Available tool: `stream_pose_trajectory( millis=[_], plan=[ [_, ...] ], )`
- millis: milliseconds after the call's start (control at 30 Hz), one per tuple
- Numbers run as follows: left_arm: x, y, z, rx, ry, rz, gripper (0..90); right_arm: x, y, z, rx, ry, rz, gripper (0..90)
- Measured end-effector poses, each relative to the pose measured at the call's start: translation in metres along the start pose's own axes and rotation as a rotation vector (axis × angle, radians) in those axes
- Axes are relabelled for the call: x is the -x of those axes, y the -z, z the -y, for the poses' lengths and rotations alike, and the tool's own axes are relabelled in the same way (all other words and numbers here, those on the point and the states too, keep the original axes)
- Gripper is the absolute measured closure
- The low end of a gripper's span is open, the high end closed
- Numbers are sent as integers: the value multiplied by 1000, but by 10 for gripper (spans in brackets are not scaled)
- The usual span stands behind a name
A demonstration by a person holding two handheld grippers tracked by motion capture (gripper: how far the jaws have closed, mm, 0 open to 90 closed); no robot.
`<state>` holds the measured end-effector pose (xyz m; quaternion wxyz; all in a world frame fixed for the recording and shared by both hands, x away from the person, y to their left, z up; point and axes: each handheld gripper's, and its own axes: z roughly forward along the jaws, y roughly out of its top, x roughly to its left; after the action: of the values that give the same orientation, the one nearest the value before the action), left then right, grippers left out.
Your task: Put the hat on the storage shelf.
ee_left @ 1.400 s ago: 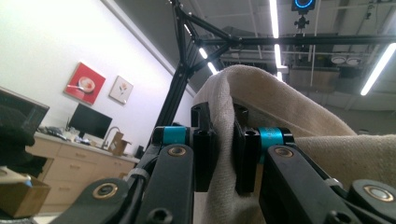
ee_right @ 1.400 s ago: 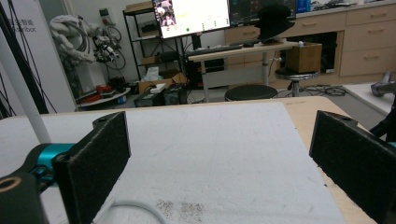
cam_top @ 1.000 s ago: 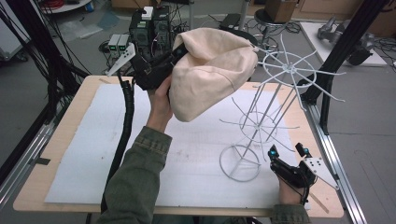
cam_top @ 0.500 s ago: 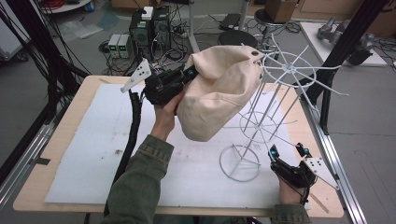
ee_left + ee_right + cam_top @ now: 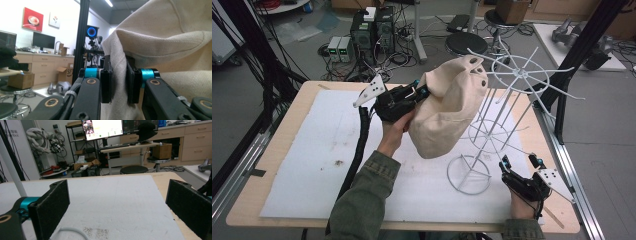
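our left gripper (image 5: 419, 93) is raised above the table (image 5: 282, 135), its jaws pressed together on a fold of the cream cloth hat (image 5: 447, 112). in the left gripper view the pads (image 5: 106, 82) clamp the fabric's edge (image 5: 117, 75) between them, and the rest of the cloth billows up and to the right. in the high view the hat hangs in the air from that pinch, over the white mat (image 5: 327, 150), and its upper part sits against the prongs of the white wire rack (image 5: 492, 125); one prong tip pokes up by the crown. we cannot tell whether the hat is hooked on a prong or only touching.

the rack stands on the mat with its round base (image 5: 468, 175) toward the near edge and its spoked top ring (image 5: 519, 72) tilted away to the right.

our right gripper (image 5: 519, 162) rests low at the table's near right corner, just beside the rack's base, its jaws spread wide with nothing between them. in the right gripper view the two pads (image 5: 53, 200) stand far apart over bare mat, and a curve of the rack's wire (image 5: 72, 231) lies at the bottom edge.
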<state>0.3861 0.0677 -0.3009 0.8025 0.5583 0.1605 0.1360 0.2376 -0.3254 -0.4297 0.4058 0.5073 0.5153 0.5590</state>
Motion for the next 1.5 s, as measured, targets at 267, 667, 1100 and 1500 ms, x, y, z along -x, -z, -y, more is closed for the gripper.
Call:
stream_pose_trajectory(
  millis=[267,667,1100,1500],
  plan=[
    [1,-3,6,-41,9,13,755,0,0,0,-1,-3,-1,43],
    [-2,-1,8,-65,54,-11,394,0,0,0,4,-9,2,43],
    [-8,22,1,-17,44,-93,244,0,0,0,1,-6,4,43],
    [-6,44,-12,-5,-41,-202,218,-1,0,0,-1,-12,3,43]
  ],
)
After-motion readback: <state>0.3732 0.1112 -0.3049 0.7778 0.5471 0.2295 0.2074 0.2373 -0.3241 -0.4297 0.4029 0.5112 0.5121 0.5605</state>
